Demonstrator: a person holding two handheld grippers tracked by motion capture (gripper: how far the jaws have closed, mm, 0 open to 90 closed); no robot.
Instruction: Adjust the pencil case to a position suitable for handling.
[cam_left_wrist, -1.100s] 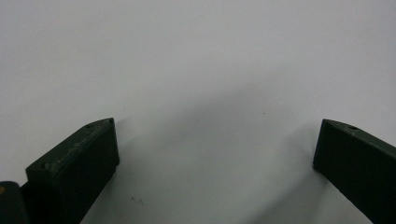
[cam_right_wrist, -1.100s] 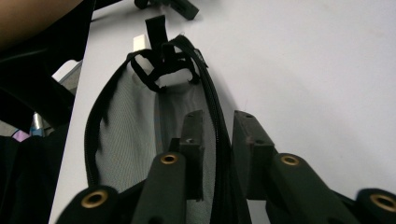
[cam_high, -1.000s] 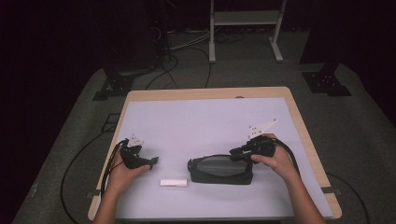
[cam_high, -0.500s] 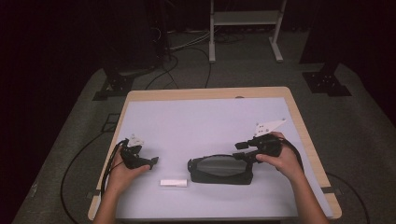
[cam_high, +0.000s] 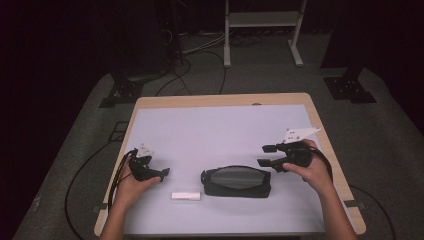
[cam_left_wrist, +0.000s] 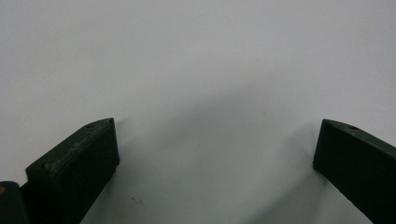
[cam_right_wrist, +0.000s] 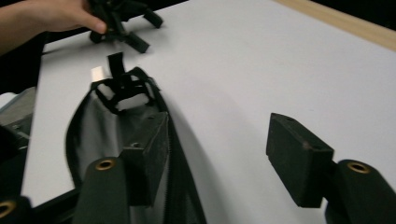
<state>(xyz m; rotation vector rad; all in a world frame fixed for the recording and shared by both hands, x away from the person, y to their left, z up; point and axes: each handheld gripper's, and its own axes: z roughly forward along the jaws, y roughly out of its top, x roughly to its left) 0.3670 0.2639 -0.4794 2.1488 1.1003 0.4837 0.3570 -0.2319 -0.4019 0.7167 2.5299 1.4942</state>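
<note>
Black pouch (cam_high: 236, 181): soft fabric, oblong, mesh face, zip along its edge, strap loop at its left end; lies flat near the table's (cam_high: 220, 125) front edge, long axis left–right. Right gripper (cam_high: 265, 156) at its right end, jaws just opened, empty. Left gripper (cam_high: 162, 173) spread, empty

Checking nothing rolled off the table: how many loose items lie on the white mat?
2: a black zip pouch at centre front, and a small white bar just left of it. More could lie hidden under the pouch.
</note>
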